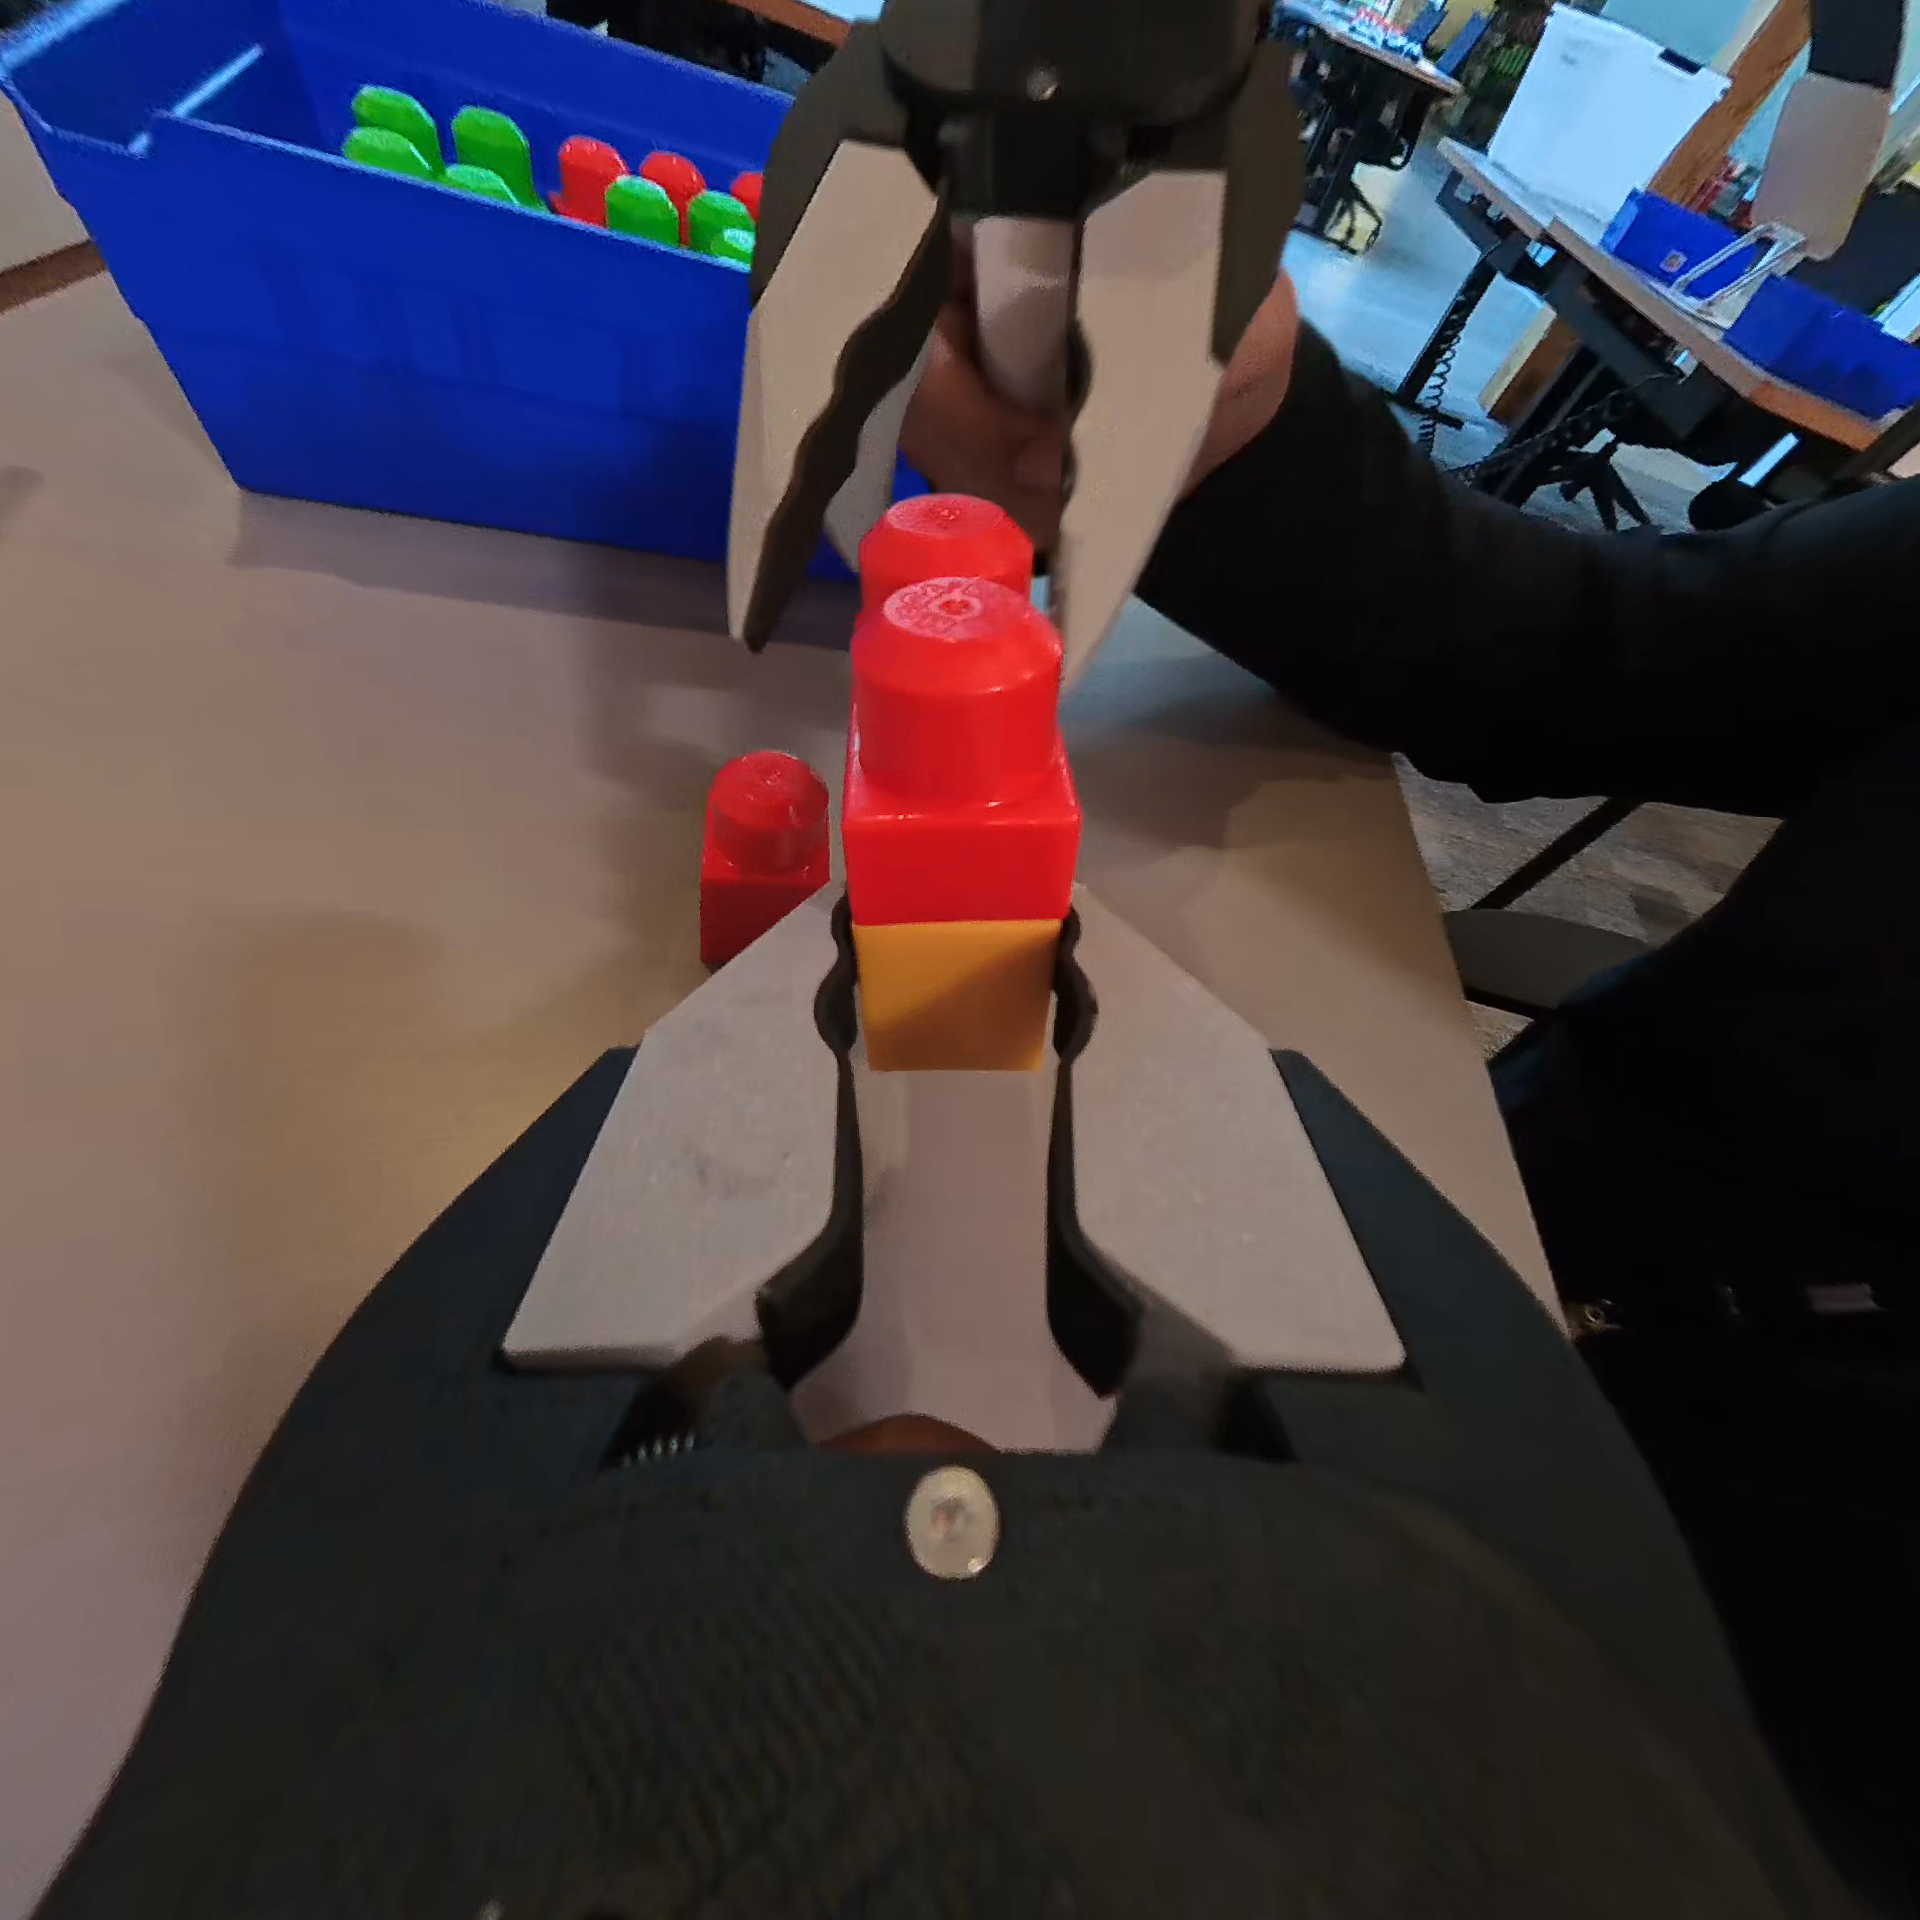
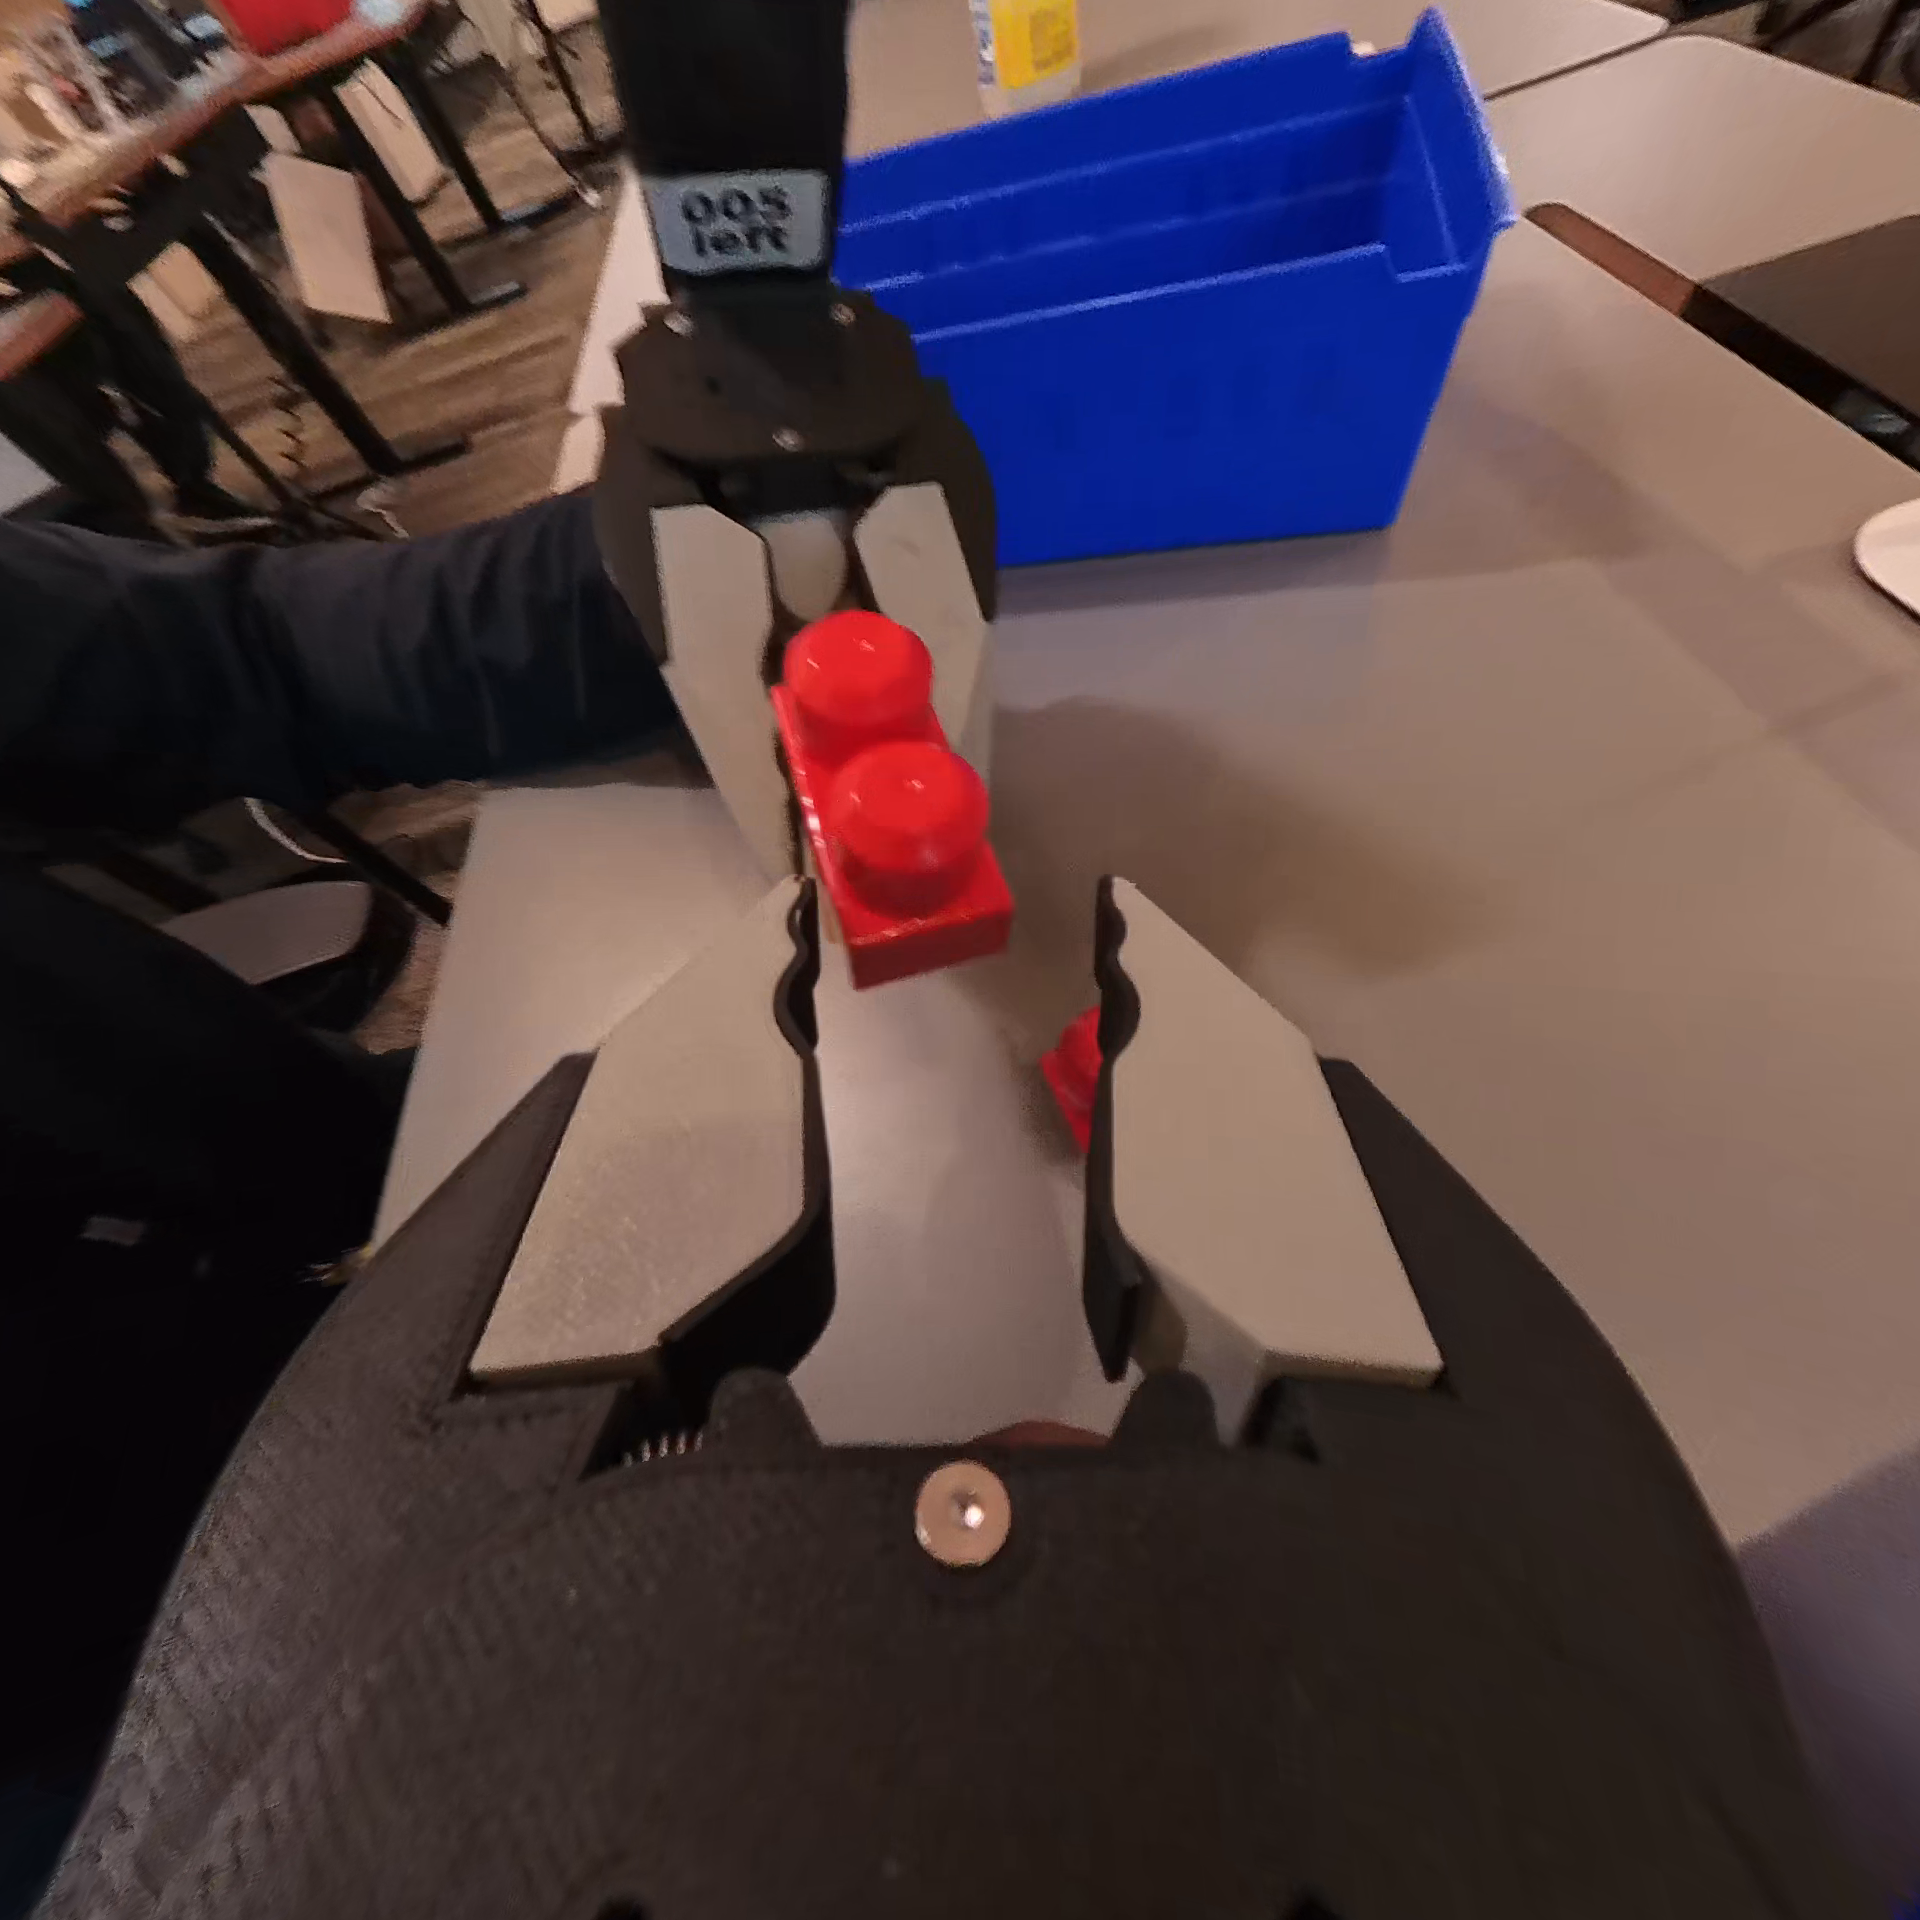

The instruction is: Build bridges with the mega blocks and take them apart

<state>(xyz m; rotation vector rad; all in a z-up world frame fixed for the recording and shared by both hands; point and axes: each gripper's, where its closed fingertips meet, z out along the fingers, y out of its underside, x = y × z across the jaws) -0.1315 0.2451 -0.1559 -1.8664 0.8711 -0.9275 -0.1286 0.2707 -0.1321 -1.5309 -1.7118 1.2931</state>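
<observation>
My left gripper (image 1: pixel 956 935) is shut on an orange block (image 1: pixel 951 992). A red two-stud block (image 1: pixel 956 831) sits on top of the orange block. My right gripper (image 2: pixel 956 925) is open and empty. In the left wrist view it faces me, with its fingers (image 1: pixel 790 499) on either side of the red block's far stud, not pressing on it. In the right wrist view the red two-stud block (image 2: pixel 904 862) lies just beyond my open fingertips, between the left gripper's fingers (image 2: pixel 717 675). A small red single-stud block (image 1: pixel 764 852) stands on the table, half hidden behind my right finger in the right wrist view (image 2: pixel 1070 1070).
A blue bin (image 1: pixel 416 343) stands at the back of the grey table (image 1: pixel 312 779) and holds several green and red blocks (image 1: pixel 488 145); it also shows in the right wrist view (image 2: pixel 1195 416). A person's dark sleeve (image 1: pixel 1507 623) reaches in over the table's edge. My hands' fingertips stand some 4 cm from each other.
</observation>
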